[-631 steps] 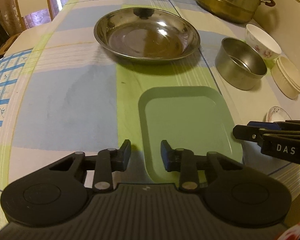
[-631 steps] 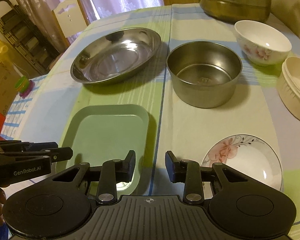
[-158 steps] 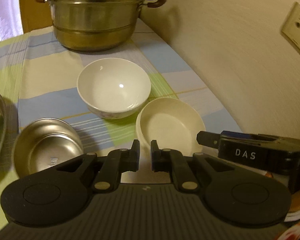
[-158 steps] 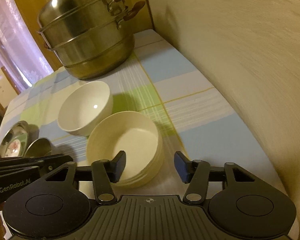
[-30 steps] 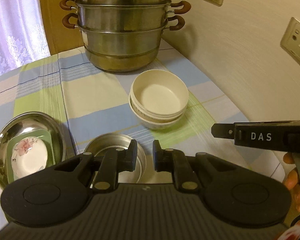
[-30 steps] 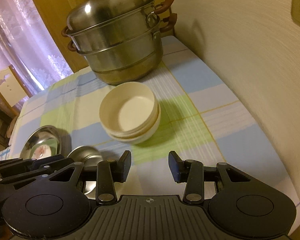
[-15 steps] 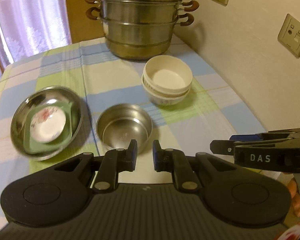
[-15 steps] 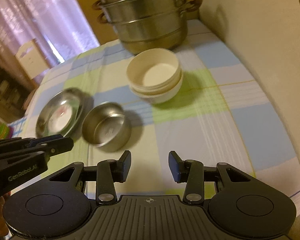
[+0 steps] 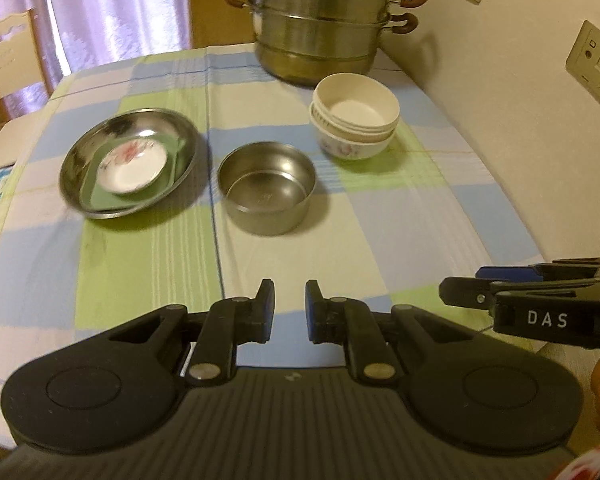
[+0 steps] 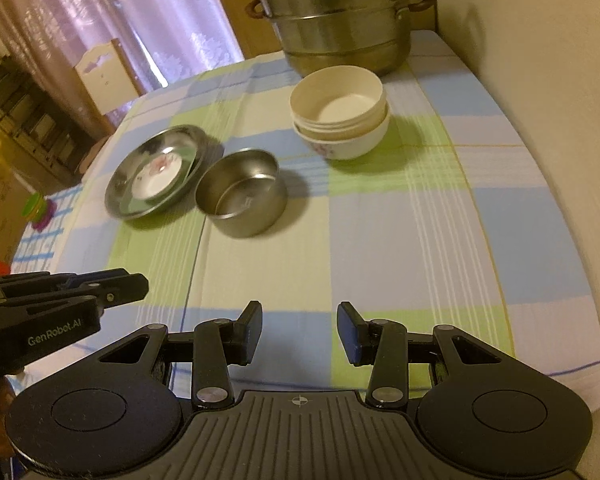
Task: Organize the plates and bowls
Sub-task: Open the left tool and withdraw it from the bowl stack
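Note:
A wide steel plate [image 9: 80,152] [image 10: 120,196] at the left of the table holds a green tray [image 9: 178,160] with a flowered saucer [image 9: 132,166] [image 10: 156,178] on top. An empty steel bowl [image 9: 266,188] [image 10: 240,196] stands beside it. Behind that, cream bowls [image 9: 356,104] [image 10: 336,100] are nested in a white flowered bowl [image 9: 352,148] [image 10: 348,144]. My left gripper [image 9: 290,292] [image 10: 140,280] hovers near the front edge, almost closed and empty. Beside it, my right gripper [image 10: 299,316] [image 9: 460,292] is open and empty.
A tall steel steamer pot [image 9: 320,28] [image 10: 340,20] stands at the back by the wall. The wall with its sockets [image 9: 592,60] runs along the table's right edge. A chair [image 9: 8,60] sits past the far left corner.
Both grippers have drawn back from the stacked bowls toward the table's front edge, so all the dishes now show. Neither gripper's opening has changed.

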Tool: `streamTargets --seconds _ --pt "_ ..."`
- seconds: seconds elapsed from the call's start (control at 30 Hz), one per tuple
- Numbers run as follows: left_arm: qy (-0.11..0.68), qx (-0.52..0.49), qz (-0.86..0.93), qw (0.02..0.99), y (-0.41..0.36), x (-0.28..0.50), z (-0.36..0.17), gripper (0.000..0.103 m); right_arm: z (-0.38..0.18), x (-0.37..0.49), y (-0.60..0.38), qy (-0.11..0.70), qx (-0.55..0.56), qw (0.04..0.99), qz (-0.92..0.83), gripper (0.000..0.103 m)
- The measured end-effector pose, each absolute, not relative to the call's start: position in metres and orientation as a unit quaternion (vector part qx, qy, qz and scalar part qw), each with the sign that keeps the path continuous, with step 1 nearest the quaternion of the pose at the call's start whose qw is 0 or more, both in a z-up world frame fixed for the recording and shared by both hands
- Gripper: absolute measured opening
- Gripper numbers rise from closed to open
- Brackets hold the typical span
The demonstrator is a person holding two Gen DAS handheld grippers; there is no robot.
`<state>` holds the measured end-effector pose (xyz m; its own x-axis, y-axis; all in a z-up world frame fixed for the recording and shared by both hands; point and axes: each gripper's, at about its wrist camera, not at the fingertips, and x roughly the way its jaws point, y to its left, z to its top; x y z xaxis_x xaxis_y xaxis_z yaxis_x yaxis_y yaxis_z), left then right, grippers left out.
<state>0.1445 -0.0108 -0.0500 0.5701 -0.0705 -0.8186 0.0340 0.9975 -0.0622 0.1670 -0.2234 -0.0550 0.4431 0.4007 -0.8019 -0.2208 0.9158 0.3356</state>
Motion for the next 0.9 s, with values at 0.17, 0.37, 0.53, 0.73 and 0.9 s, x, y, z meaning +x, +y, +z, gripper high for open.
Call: streamTargets --seconds 0.17,0.37,0.53,0.73,0.9 --pt "0.465 -0.023 -0.014 0.885 -0.013 0.125 -0.050 0.013 -0.057 0.151 -0.225 0.495 0.080 0.844 0.191 0.042" --pt "0.467 -0.027 -0.003 0.884 -0.015 0.109 -0.051 0.013 -0.059 0.139 -0.230 0.497 0.075 0.842 0.195 0.042" --pt "0.468 -0.027 0.007 0.883 -0.015 0.102 -0.051 0.013 -0.060 0.135 -0.229 0.498 0.068 0.841 0.199 0.042" --pt "0.467 -0.028 0.014 0.884 -0.012 0.099 -0.051 0.013 -0.062 0.134 -0.226 0.501 0.064 0.839 0.201 0.042" --pt "0.468 -0.030 0.019 0.883 -0.009 0.100 -0.051 0.013 -0.062 0.136 -0.221 0.501 0.062 0.839 0.204 0.042"
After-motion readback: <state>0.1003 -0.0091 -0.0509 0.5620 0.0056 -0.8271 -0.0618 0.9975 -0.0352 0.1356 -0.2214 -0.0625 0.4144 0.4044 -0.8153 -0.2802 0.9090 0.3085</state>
